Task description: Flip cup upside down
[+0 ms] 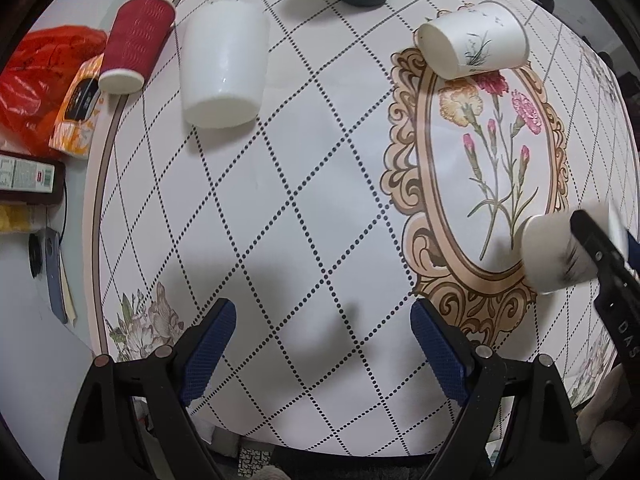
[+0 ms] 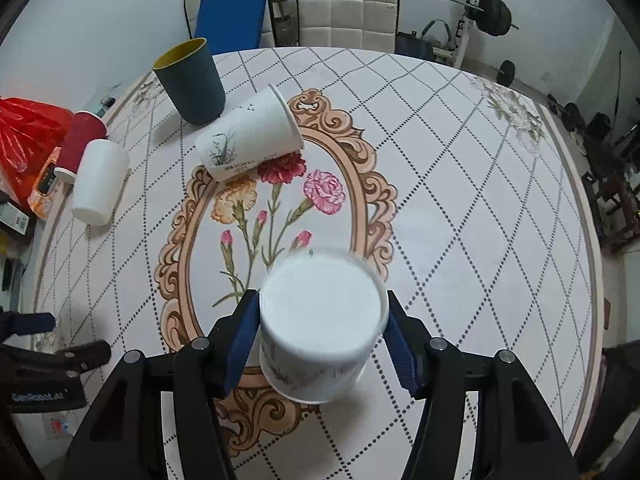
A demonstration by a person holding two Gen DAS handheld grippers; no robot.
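My right gripper is shut on a white paper cup with a grass print, held just above the table with its flat base towards the camera and its rim downward. The same cup shows blurred in the left wrist view, with the right gripper on it. My left gripper is open and empty, over the tablecloth near the front edge. A second printed paper cup lies on its side near the flower medallion; it also shows in the left wrist view.
A white plastic cup and a red ribbed cup stand upside down at the left. A dark teal cup stands upright at the back. A red bag, an orange box and chairs surround the round table.
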